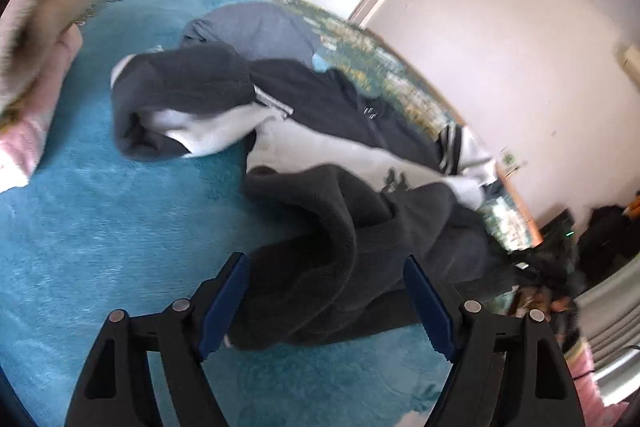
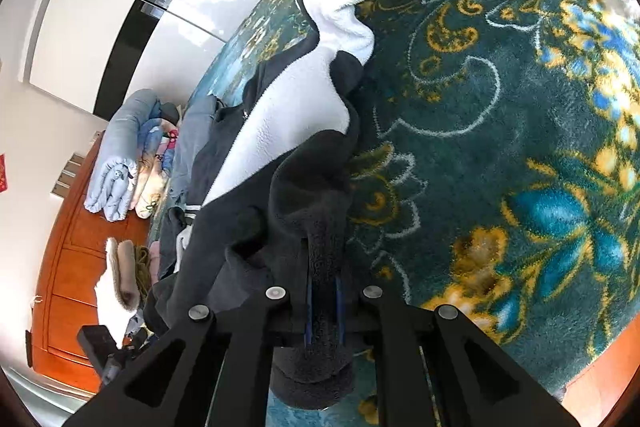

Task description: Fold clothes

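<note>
Two grippers are at work on a soft blanket (image 1: 100, 211) that is plain blue on one part and flowery on the other. At the blanket's far left edge we see a pink pile (image 1: 36, 115) of folded things. Next comes the jacket (image 1: 320, 131), dark grey with white patches, lying crumpled across the middle of the blanket and reaching to its right edge. A blue-grey garment (image 1: 256, 27) lies just behind it. Our left gripper (image 1: 326, 307) has its jaws wide open, with a dark fold of the jacket between the blue pads (image 1: 224, 311), but they do not press on it. Our right gripper (image 2: 324, 311) has its jaws closed tight on a dark edge of the jacket, above the flowery part. The rest of the jacket trails away from it toward the far edge.
</note>
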### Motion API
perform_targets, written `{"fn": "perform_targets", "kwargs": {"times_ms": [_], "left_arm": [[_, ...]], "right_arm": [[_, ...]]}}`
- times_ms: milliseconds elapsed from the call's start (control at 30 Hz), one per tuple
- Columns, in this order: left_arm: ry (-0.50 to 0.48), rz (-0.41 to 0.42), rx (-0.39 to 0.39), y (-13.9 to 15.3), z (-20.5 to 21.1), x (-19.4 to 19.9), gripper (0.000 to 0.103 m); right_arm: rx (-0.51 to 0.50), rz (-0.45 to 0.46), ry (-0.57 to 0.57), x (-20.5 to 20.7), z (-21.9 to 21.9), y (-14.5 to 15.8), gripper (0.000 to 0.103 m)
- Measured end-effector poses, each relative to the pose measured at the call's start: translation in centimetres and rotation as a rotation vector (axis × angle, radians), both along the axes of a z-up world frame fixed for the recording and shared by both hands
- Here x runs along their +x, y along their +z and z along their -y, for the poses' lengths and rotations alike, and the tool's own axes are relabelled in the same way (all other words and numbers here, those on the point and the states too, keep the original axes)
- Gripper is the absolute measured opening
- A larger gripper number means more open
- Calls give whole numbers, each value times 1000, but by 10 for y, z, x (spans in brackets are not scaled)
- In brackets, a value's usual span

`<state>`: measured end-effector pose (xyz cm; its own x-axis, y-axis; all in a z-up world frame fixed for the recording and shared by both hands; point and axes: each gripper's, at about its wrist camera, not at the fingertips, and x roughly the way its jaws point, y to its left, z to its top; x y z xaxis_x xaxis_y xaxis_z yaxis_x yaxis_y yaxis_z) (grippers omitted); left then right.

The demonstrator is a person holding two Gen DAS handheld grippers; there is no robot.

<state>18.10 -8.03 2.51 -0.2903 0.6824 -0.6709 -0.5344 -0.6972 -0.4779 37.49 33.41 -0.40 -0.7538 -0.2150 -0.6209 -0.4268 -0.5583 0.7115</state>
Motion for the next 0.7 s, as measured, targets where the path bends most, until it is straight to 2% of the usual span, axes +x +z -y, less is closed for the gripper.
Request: {"fn": "perform_targets", "kwargs": {"times_ms": [133,200,233,267,333,367,433,467,567,600,700], "left_arm": [[-9,32,-56,-7,-18,-1,78],[7,92,-69,-11,-21,-6,53],[19,120,-76,-12,-20,-9,26],[35,145,-93,-12,-18,-11,16],[54,190,-60,-7,-9,-11,11],[52,225,-5,0,-1,-9,10],[3,301,174,22,25,-3,9],[-12,287,211,36,36,2,9],[7,198,120,48,52,14,10],[15,203,87,40,55,17,10],[34,328,26,-8,52,17,10]], "right_arm": [[5,-18,2,0,2,6,9],[13,-43,13,0,6,14,9],[13,-75,19,1,6,20,9],[12,-105,20,3,6,26,9],[13,-157,20,9,4,41,9],[19,-190,20,14,4,51,9],[40,-258,22,28,5,74,9],[55,-293,24,36,5,85,9],[148,-308,21,62,8,104,9],[159,-283,30,66,7,99,9],[119,-122,26,66,3,55,9]]}}
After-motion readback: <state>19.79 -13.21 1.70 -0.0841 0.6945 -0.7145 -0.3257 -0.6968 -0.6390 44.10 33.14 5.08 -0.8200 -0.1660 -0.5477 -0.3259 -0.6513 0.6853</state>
